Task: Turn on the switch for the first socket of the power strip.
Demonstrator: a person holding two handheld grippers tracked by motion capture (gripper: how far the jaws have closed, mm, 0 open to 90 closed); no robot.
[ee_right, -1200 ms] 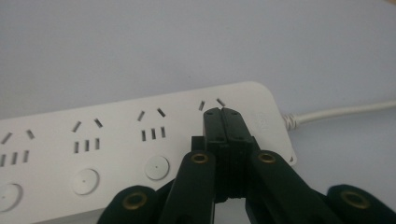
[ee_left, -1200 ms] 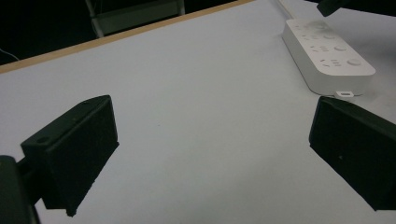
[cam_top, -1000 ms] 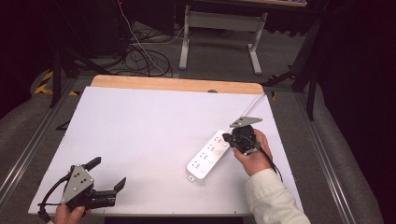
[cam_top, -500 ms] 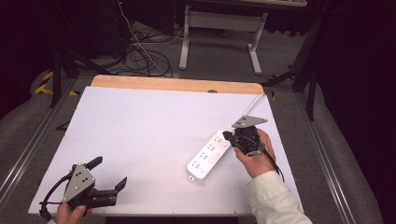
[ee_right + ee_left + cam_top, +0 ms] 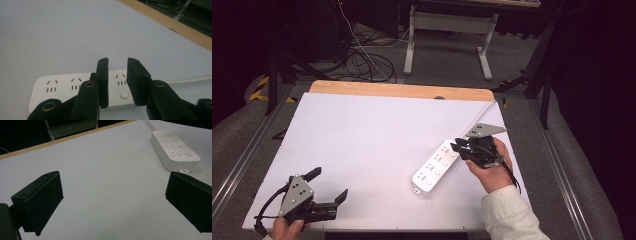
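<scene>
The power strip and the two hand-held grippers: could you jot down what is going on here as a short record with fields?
Surface: white table
Main thing: white power strip, lying flat, cord leading to the far edge
Right gripper: over the strip's cord end, jaws just been opening, a small gap, nothing between them
Left gripper: near the front left corner, jaws wide apart, holding nothing
Sockets: none has a plug in it

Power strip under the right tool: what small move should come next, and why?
Probably lift the right tool a little higher, clear of the power strip. Its jaws have just been opening, nothing sits between them, and they hang right above the strip's sockets while the strip lies flat on the table.
</scene>
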